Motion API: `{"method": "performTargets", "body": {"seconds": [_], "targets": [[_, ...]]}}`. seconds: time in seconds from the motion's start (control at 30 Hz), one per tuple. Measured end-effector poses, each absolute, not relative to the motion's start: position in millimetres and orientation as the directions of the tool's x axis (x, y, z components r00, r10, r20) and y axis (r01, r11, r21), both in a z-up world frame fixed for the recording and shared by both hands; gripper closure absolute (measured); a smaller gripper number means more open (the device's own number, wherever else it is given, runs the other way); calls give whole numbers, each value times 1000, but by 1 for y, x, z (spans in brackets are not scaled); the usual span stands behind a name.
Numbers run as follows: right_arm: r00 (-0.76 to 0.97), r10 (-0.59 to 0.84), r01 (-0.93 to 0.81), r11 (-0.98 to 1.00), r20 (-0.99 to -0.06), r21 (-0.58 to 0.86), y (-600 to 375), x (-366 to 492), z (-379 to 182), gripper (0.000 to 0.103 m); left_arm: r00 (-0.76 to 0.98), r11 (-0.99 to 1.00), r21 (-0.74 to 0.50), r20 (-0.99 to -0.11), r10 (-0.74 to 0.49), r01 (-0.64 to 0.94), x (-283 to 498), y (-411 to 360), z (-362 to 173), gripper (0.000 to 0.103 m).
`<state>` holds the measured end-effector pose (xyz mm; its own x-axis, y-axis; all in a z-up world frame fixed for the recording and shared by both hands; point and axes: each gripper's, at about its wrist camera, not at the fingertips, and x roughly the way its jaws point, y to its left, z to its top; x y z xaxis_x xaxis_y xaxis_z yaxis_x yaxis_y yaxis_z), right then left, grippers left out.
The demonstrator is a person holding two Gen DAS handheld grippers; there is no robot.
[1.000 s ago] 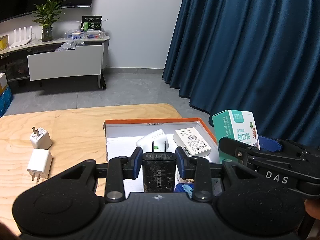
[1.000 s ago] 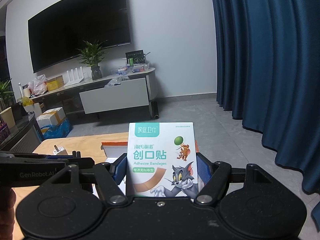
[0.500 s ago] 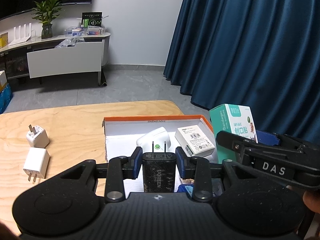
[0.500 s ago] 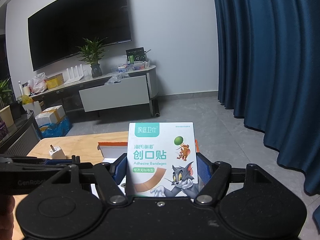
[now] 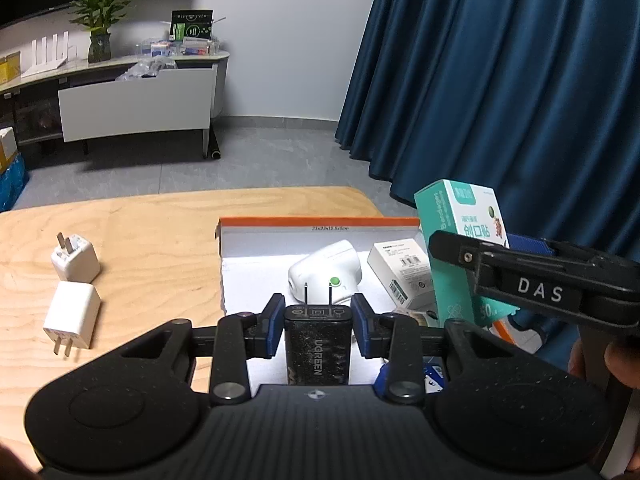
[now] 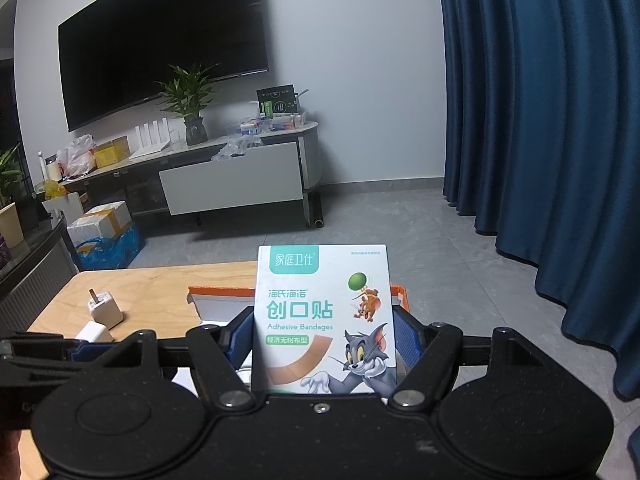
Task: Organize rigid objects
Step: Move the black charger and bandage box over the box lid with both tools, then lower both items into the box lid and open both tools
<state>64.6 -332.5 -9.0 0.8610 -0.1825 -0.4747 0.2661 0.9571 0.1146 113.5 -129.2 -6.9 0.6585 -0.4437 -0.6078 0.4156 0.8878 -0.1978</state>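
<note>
Chargers and bandages held over the box

Left gripper (image 5: 318, 330) clamps a black charger (image 5: 318, 340) above the orange-rimmed box (image 5: 320, 224) on the bench (image 5: 160, 232). Right gripper (image 6: 322, 344) grips a bandage box (image 6: 324, 316) upright beside it. Two white chargers (image 5: 74, 292) lie apart on the bench.

Each tool is matte black plastic with a fine speckled grain. The left tool (image 5: 318, 330) has two round raised discs on its wide body, silver pivot screws on its angled link arms, and blue pads (image 5: 275, 330) lining the fingers. The right tool (image 6: 324, 340) matches it; seen from the left wrist camera, its side bears white "DAS" lettering and a small screw.
</note>
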Motion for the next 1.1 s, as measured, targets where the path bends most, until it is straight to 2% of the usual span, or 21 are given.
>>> {"method": "performTargets", "body": {"seconds": [0.27,0.63,0.67,0.7,0.73,0.93,1.1], "targets": [[851,-201,293,949,-484,120,-339,75,-11,18,642,884,-200,-622,-447,421,117,-134,-15,67],[886,-211,308,934,-413,183,-349,62,1,15,598,873,-221,-654,-463,434,120,-143,-28,67],[888,-210,305,935,-409,182,-349,61,2,15,582,866,-242,-658,-479,438,122,-143,-30,63],[890,-206,299,937,-406,180,-348,61,3,15,570,861,-262,-660,-490,436,123,-142,-31,47],[893,-202,293,939,-403,179,-347,60,3,15,573,862,-270,-657,-490,428,123,-140,-32,41],[910,-187,264,950,-370,169,-341,54,9,15,598,872,-277,-642,-480,403,115,-126,-19,38],[912,-178,254,952,-370,168,-332,45,13,15,632,897,-258,-640,-437,359,103,-105,-5,30]]}}
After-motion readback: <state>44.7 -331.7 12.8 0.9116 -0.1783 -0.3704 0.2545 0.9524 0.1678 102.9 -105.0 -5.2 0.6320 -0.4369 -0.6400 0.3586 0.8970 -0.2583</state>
